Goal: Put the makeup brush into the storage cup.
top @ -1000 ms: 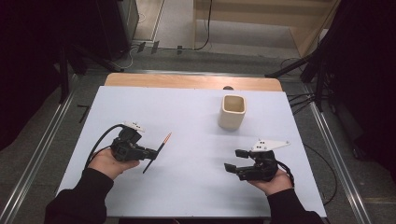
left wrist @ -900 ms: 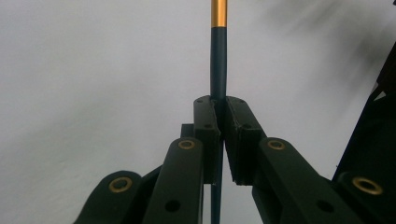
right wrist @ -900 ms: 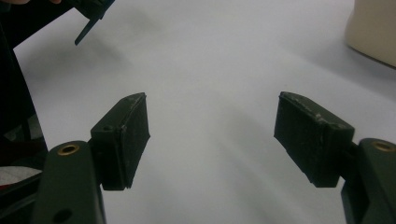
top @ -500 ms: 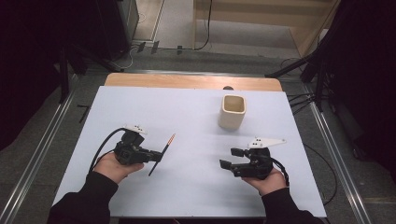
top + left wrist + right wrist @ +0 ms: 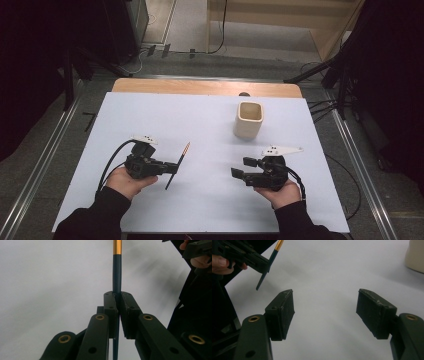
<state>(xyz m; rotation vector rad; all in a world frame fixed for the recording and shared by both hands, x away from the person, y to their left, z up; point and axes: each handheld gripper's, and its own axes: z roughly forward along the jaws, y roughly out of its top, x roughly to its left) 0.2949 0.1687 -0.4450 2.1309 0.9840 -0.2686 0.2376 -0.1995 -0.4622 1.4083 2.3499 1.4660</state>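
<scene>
Left gripper [image 5: 167, 167] clamped on pencil [image 5: 178, 163] over counter [image 5: 210, 125]; right gripper [image 5: 239, 170] jaws apart, empty, just narrowing slightly, readying a handover toward cup [image 5: 248, 120].

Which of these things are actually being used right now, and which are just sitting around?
In use:
- dark pencil with a gold band
- left gripper, clamped on it
- right gripper, jaws open, holding nothing

Just sitting:
- beige cup on the white table
</scene>
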